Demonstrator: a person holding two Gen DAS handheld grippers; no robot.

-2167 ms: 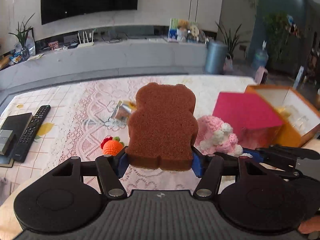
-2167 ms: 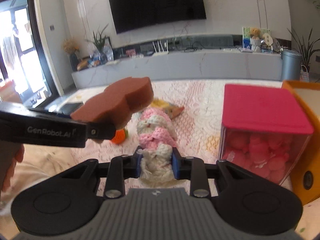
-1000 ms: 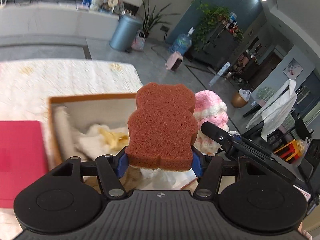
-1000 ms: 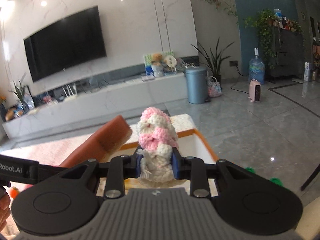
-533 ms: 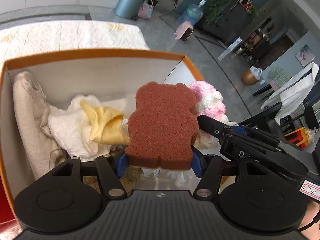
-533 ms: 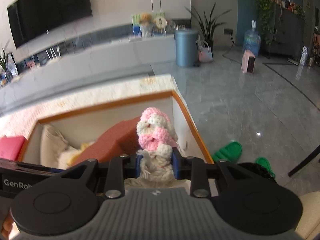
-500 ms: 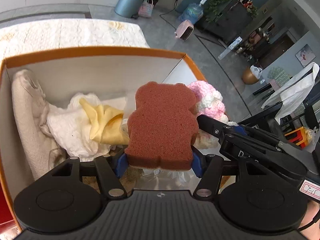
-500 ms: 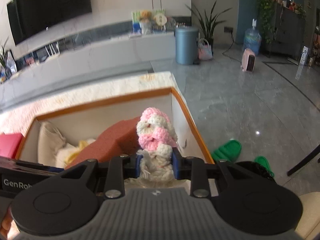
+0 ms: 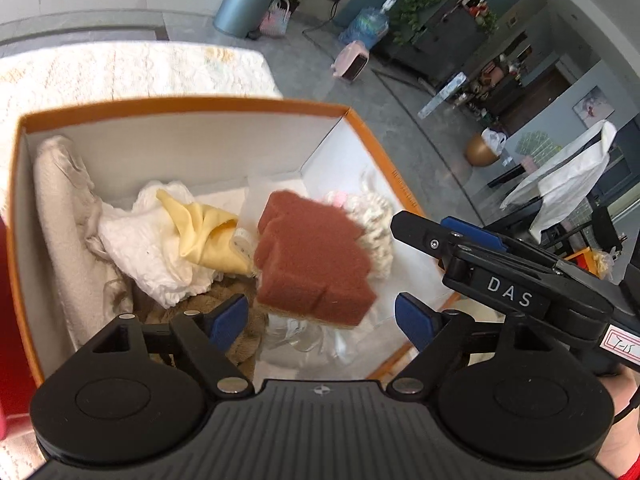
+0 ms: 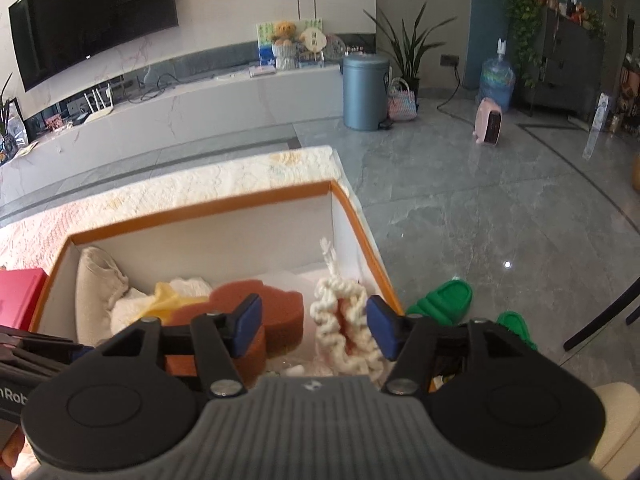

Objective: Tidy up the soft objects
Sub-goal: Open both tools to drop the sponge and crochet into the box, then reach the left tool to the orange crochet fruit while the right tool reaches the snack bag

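Note:
The brown bear-shaped sponge (image 9: 312, 256) is loose, blurred, inside the orange box (image 9: 180, 105), just ahead of my open left gripper (image 9: 320, 316). It also shows in the right wrist view (image 10: 276, 320). The pink and white crochet toy (image 10: 348, 332) hangs loose between the spread pads of my open right gripper (image 10: 312, 330), over the box's right end (image 10: 360, 224). In the left wrist view the toy (image 9: 374, 224) lies behind the sponge and the right gripper (image 9: 472, 240) reaches in from the right.
The box holds a beige towel (image 9: 64, 216), a white cloth (image 9: 148, 240), a yellow cloth (image 9: 200, 224) and a brown plush (image 9: 224, 312). A red-lidded container (image 10: 18, 292) stands left of the box. The lace-covered table (image 9: 120, 68) ends just past the box; green slippers (image 10: 444, 300) lie on the floor.
Both grippers have opened. The sponge and the crochet toy have left the pads and dropped into the box.

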